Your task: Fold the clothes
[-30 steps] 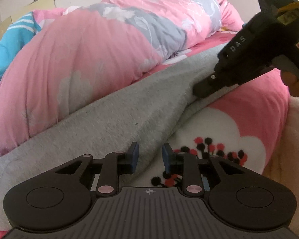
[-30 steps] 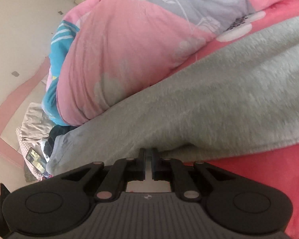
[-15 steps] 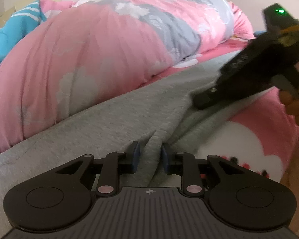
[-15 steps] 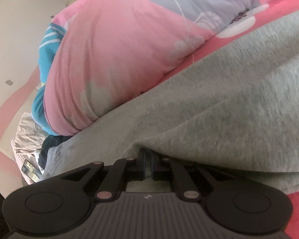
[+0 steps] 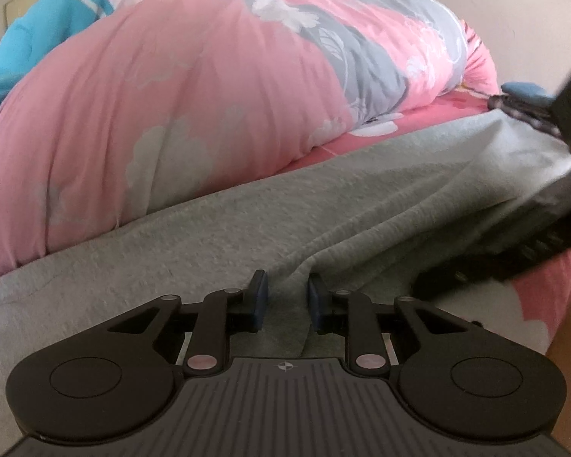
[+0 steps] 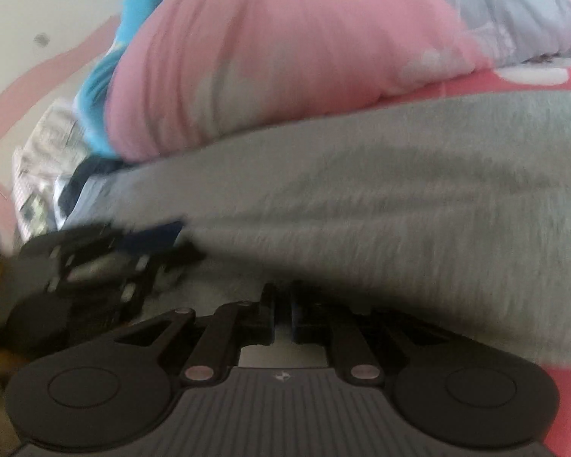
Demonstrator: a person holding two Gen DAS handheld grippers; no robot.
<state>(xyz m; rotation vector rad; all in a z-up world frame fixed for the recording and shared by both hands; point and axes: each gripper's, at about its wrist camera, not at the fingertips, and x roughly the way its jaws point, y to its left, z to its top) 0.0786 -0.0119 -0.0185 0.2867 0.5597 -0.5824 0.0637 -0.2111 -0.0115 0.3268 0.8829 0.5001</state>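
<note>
Both claws pinching grey garment on the bed, mid-fold.

Puffy pink floral duvet (image 5: pixel 163 114) bulges just behind; soft, fuzzy grey garment (image 5: pixel 247 221) lies flat across the pink bed sheet (image 5: pixel 533 304), touching the duvet. Left claw (image 5: pixel 285 297) is narrowed on a raised ridge of it; right claw (image 6: pixel 283 312) is nearly pressed together on its near edge, view blurred. Risk: limp knit slips from a thin pinch, or the fold drags against the duvet and bunches unevenly.

Pale wall (image 5: pixel 533 19) behind bed; pink sheet (image 5: pixel 437 114) under rolled pink-grey quilt (image 5: pixel 209 95); light floor (image 6: pixel 38 7) left.
</note>
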